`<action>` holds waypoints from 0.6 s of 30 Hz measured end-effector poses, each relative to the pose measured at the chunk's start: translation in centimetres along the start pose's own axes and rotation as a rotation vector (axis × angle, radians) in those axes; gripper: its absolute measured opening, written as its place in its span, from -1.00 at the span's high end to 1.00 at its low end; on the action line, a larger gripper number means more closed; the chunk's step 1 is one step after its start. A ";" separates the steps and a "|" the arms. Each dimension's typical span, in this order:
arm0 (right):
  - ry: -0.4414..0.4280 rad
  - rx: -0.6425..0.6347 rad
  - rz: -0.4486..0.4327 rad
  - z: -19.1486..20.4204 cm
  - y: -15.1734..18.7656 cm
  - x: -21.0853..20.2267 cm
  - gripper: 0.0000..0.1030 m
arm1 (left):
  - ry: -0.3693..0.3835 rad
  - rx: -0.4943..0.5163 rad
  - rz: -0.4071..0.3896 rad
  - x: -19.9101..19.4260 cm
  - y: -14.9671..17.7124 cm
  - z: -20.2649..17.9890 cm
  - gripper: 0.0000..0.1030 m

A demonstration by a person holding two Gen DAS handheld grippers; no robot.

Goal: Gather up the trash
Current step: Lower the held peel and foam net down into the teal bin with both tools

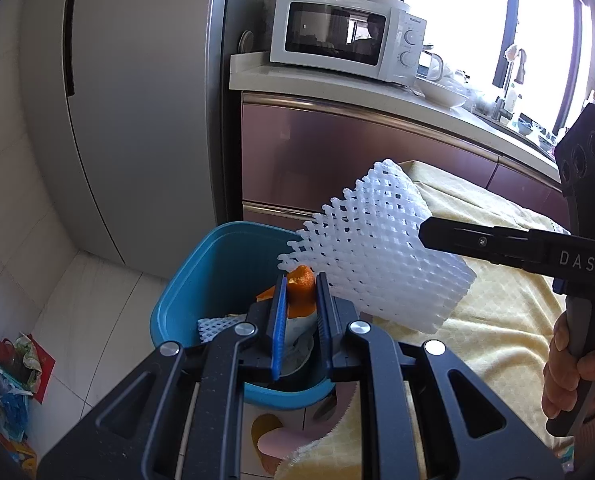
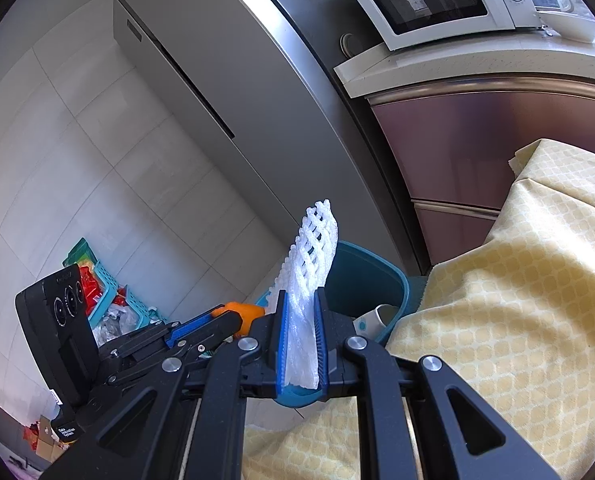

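Kitchen counter (image 1: 337, 80), "Galanz" microwave (image 1: 345, 34)

Bin (image 1: 185, 300) contents mostly hidden behind left gripper (image 1: 301, 304); floor clutter (image 1: 9, 380) indistinct.

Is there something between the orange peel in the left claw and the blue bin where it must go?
Nothing visible. The orange peel sits over the open blue bin. The white foam net, held in the right claw, hangs to its side.
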State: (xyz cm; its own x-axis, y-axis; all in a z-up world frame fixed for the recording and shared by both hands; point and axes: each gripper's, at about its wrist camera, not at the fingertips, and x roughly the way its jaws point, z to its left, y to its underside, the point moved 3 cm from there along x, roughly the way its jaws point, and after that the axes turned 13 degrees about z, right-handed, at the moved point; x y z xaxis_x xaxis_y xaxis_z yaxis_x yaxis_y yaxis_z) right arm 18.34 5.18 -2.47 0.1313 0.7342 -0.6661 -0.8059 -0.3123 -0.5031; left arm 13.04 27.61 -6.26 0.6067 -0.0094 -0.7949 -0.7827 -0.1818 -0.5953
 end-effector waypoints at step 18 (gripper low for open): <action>0.035 -0.018 0.042 1.1 -0.8 2.6 0.79 | -0.023 -0.039 0.052 2.9 0.7 1.6 0.72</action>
State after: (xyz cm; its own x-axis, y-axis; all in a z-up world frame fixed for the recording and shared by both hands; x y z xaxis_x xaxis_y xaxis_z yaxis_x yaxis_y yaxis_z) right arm 18.70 7.98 -3.15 0.1174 0.6989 -0.7055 -0.8007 -0.3536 -0.4836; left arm 14.04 29.04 -9.13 0.5616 0.0029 -0.8274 -0.8068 -0.2196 -0.5484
